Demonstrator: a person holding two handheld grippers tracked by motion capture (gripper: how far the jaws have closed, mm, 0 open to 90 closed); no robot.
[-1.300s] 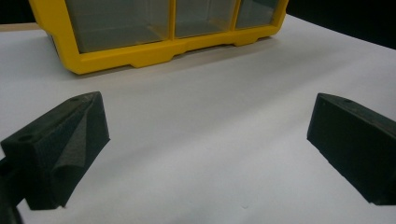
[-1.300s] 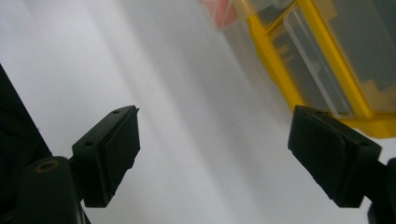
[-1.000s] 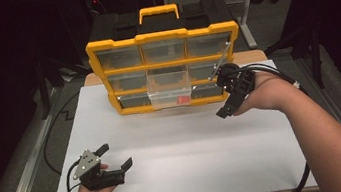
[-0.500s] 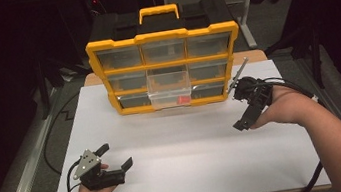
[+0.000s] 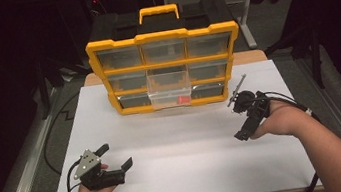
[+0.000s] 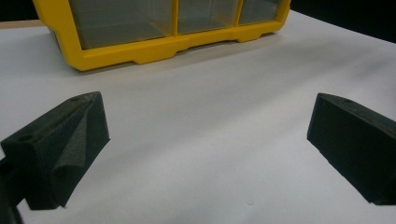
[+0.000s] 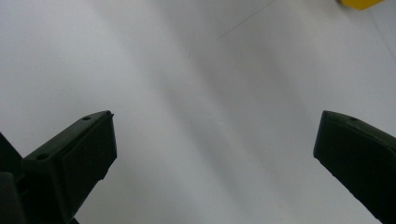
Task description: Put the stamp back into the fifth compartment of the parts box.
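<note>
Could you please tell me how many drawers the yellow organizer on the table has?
9, in three rows of three on the yellow organizer. The bottom middle drawer is pulled partly out; the others sit closed around it.

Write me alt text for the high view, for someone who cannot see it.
A yellow organizer of clear drawers stands at the back of a white table, its bottom middle drawer pulled out. The left gripper rests near the front left and the right gripper at the right, both with open, empty jaws.
</note>
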